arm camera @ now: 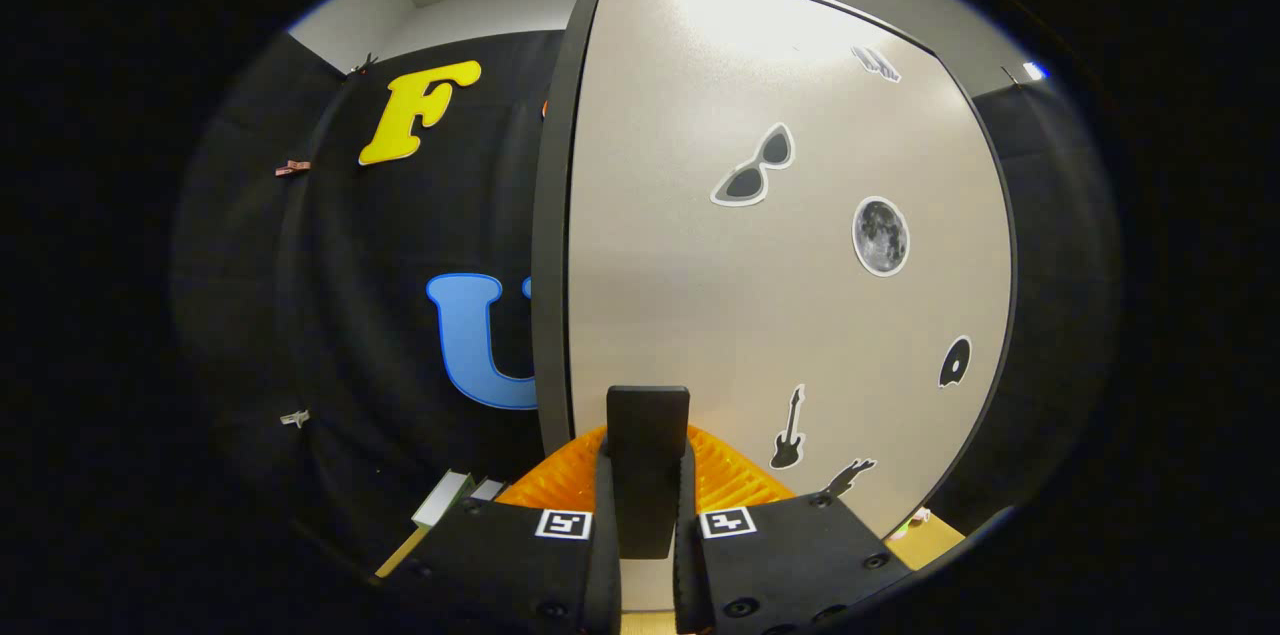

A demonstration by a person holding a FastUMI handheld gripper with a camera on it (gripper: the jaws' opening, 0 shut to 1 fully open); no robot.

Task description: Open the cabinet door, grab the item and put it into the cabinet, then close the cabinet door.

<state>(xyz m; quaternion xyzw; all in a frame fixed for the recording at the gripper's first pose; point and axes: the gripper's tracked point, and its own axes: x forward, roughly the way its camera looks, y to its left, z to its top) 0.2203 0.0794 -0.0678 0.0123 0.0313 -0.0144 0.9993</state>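
The jaws [645,515] are pinching an upright black slab [647,435] before the closed, sticker-dotted cabinet door [700,265]; no wording legible.

The wooden tabletop [925,547] carries the cabinet [760,245] (stickered door) and a white box [442,499].

We see our gripper [647,515] clamped on the cabinet door handle [647,435], both fingers pressing it, against the pale stickered cabinet door [700,265].
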